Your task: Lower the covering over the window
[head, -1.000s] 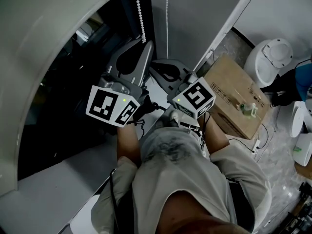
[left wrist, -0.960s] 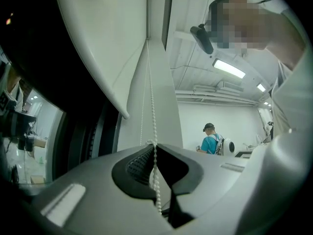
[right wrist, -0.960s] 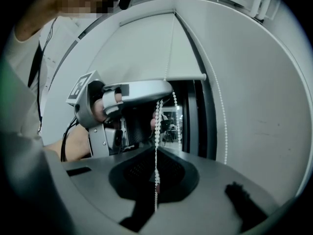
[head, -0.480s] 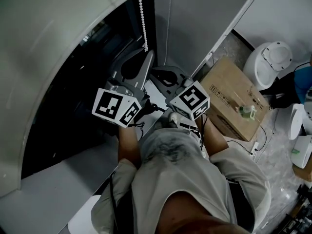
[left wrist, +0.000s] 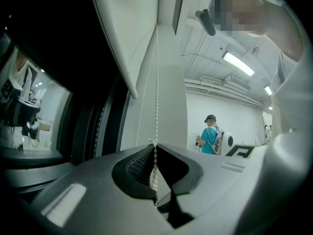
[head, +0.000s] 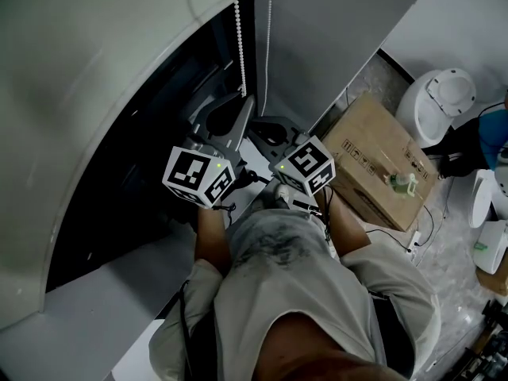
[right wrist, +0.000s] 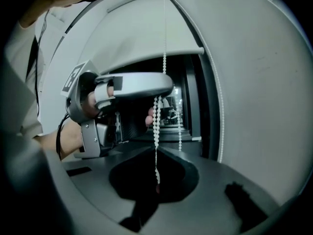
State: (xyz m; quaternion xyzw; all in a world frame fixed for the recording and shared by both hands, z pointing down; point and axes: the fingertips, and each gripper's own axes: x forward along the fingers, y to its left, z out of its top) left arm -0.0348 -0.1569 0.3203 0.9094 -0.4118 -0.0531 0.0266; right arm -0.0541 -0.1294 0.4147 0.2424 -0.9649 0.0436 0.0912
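Left tongs (left wrist: 155, 148) pressed together on the bead chain (left wrist: 156, 82). Right tongs (right wrist: 156, 150) likewise pinching a strand, just beside the left. Roller blind (head: 79, 94) hangs over the dark window (head: 143, 165), lower edge apparently part-way down

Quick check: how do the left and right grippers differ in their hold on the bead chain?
The left gripper clamps the bead chain higher up; the right gripper clamps it just below. In the head view the left gripper sits on the dark window side, the right gripper on the wall side. Both are shut on the chain.
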